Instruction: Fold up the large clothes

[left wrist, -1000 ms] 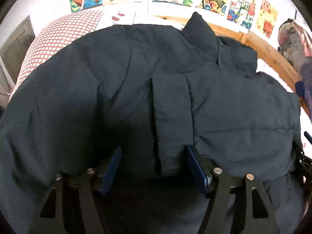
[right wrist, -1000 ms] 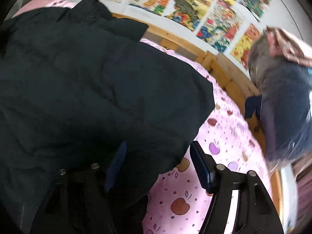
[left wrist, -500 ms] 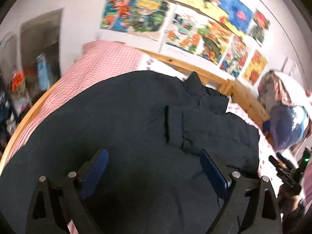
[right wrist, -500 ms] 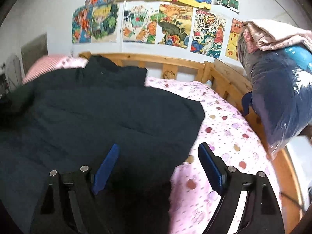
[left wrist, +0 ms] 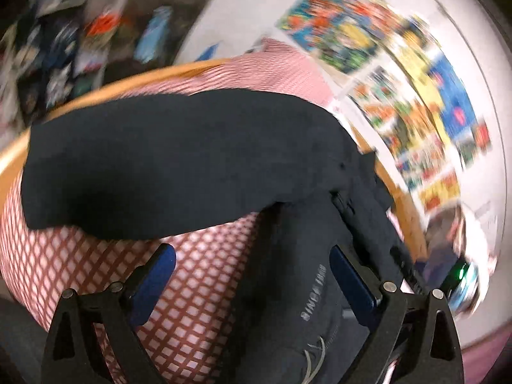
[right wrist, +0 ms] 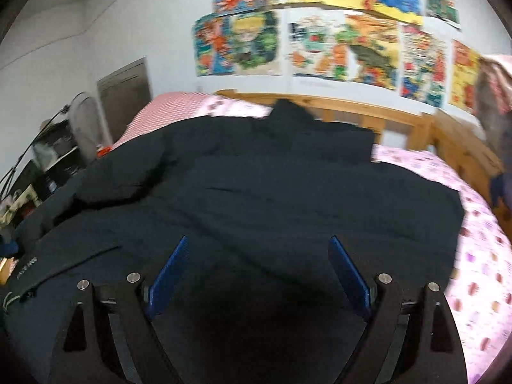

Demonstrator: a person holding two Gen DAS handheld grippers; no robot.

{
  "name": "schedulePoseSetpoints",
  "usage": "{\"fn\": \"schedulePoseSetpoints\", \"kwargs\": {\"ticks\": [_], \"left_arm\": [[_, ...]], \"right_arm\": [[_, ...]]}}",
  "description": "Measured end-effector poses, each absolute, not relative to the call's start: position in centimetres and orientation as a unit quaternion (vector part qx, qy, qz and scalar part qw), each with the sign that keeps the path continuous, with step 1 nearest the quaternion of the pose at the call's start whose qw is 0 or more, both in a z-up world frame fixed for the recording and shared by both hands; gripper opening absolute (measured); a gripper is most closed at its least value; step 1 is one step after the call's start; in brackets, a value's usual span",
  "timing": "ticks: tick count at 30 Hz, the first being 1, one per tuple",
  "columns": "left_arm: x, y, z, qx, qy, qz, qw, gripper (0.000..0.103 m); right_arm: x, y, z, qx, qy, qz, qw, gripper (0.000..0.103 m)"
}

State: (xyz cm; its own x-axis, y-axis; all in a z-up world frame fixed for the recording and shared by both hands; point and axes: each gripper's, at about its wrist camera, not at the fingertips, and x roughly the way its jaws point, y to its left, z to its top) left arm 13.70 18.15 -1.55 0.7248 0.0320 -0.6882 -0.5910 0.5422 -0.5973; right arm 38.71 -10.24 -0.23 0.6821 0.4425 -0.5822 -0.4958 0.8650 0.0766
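With my left tongs (left wrist: 252,275) wide open and empty and my right tongs (right wrist: 259,272) opening over nothing, the dark jacket (right wrist: 256,192) lies spread ahead; the sleeve (left wrist: 166,163) beyond the left pair could slide off the bed (left wrist: 204,304).

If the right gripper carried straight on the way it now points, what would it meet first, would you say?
Most likely the dark jacket spread over the bed: it fills the view ahead of the right gripper, whose jaws are opening with nothing between them.

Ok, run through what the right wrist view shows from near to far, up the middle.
Right gripper, jaws opening with nothing between them → dark jacket spread on the bed → wooden headboard → posters on the wall.
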Motion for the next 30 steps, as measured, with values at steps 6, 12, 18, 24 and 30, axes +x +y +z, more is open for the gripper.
{"fn": "schedulePoseSetpoints", "kwargs": {"ticks": [6,12,18,24,30], "left_arm": [[11.1,20.3,-5.3,-0.557,0.223,0.226,0.768,0.097],[11.4,21.4,-6.5,-0.569,0.184,0.254,0.76,0.061],[12.0,22.4,-6.1,-0.539,0.185,0.267,0.777,0.018],[11.8,22.7,-2.2,-0.454,0.149,0.273,0.835,0.006],[13.8,24.0,5.3,-0.329,0.103,0.271,0.899,0.005]], "right_arm": [[37.4,-5.5,-0.6,-0.071,0.304,0.278,0.908,0.085],[40.6,-2.4,-1.3,-0.095,0.314,0.254,0.91,0.084],[46.8,1.3,-3.0,-0.099,0.338,0.224,0.909,0.084],[49.5,5.6,-4.5,-0.121,0.338,0.24,0.902,0.085],[49.4,7.6,-6.2,-0.158,0.339,0.241,0.896,0.085]]}}
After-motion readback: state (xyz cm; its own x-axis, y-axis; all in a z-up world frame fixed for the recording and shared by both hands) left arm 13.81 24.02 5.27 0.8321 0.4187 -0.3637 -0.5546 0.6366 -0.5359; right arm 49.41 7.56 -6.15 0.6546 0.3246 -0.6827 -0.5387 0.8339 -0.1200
